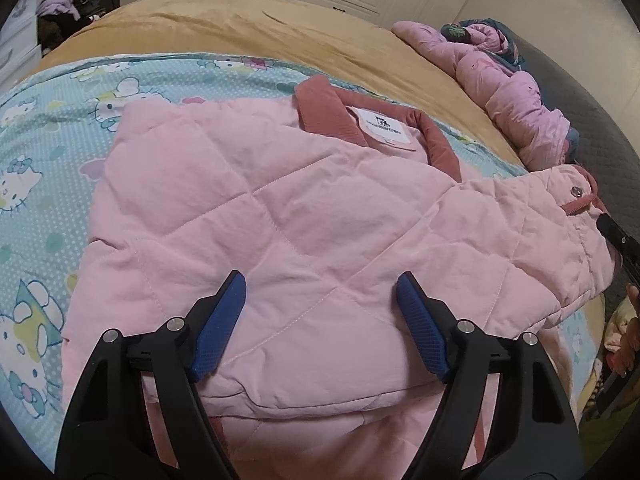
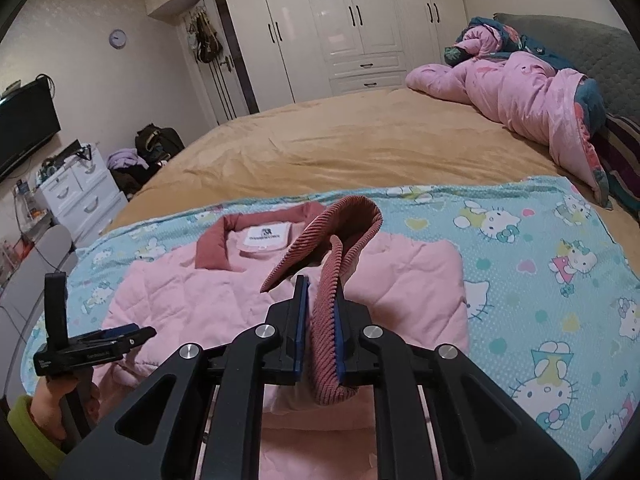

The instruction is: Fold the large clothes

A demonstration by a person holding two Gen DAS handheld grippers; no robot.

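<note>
Right hand-held gripper [image 2: 320,320] clamps corduroy cuff [image 2: 332,264] | left hand-held gripper [image 1: 320,320] agape over pink jacket [image 1: 280,208]

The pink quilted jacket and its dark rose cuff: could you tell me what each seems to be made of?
The pink quilted jacket looks like matte, padded woven fabric, perhaps cotton or nylon: stitched diamond lines and soft creases. The dark rose cuff, held in the right tongs, looks like corduroy: fine parallel ribs.

A white neck label [image 1: 383,128] sits inside the collar of the pink jacket [image 1: 304,216], bearing a small dark logo and one line of print too small to read.
</note>
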